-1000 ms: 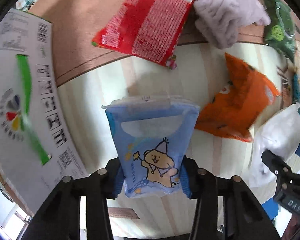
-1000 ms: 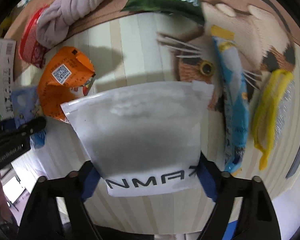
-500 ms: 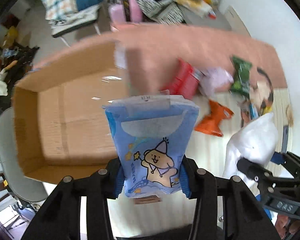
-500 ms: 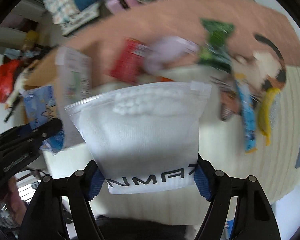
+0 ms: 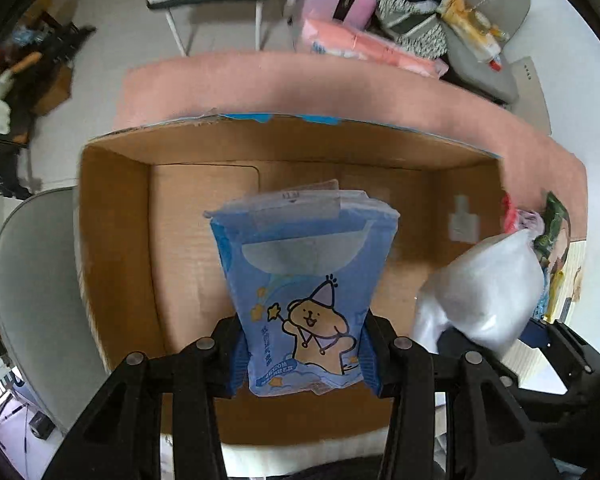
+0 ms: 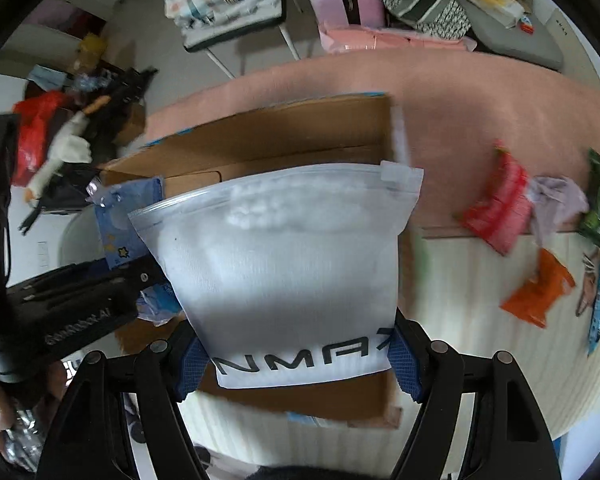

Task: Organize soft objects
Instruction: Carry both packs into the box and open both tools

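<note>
The left tool (image 5: 304, 354) is pinching the blue pouch (image 5: 304, 280) by its bottom edge, dangling it over the open cardboard box (image 5: 112, 240). The pouch looks light, soft and crinkly. The right tool (image 6: 300, 360), spread wider, is clamping the white zip bag (image 6: 284, 264) near its printed end above the box's right edge; it seems puffy and squashable.

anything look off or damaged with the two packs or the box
Nothing stands out. The blue cartoon-bear pack and the white zip bag look intact, each gripped above the open cardboard box.
</note>
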Demonstrator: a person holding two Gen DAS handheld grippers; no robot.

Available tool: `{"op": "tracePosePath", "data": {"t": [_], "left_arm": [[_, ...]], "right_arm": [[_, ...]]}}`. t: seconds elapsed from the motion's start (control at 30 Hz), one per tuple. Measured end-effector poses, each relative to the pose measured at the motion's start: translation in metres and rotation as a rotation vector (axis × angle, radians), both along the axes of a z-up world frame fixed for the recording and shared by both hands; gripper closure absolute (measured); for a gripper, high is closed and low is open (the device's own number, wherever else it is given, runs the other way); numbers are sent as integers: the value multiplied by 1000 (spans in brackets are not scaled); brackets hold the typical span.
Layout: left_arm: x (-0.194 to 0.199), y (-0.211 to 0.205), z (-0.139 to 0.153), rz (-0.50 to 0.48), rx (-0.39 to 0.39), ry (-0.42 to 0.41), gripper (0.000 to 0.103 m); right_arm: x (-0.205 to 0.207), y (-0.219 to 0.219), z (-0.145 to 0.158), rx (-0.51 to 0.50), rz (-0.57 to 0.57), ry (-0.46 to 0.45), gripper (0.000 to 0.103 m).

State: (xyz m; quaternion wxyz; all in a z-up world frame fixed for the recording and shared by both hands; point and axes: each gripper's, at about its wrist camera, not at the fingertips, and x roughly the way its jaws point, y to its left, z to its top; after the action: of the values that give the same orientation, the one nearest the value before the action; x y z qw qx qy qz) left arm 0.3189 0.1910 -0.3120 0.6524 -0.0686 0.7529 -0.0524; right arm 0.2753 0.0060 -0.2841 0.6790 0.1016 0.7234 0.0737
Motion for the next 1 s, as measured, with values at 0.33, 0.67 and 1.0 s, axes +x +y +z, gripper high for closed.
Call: {"op": "tracePosePath", "data": {"t": [0.33, 0.67, 1.0], "left_arm": [[29, 0, -68, -47, -86, 139, 60], [27, 1, -77, 35, -136, 190, 34], [0, 2, -19, 2, -39, 32, 5]], "right_arm": [[43, 30, -82, -120, -28, 84, 25], [51, 36, -102, -146, -16, 83, 14], [28, 45, -63, -139, 29, 32, 0]]}}
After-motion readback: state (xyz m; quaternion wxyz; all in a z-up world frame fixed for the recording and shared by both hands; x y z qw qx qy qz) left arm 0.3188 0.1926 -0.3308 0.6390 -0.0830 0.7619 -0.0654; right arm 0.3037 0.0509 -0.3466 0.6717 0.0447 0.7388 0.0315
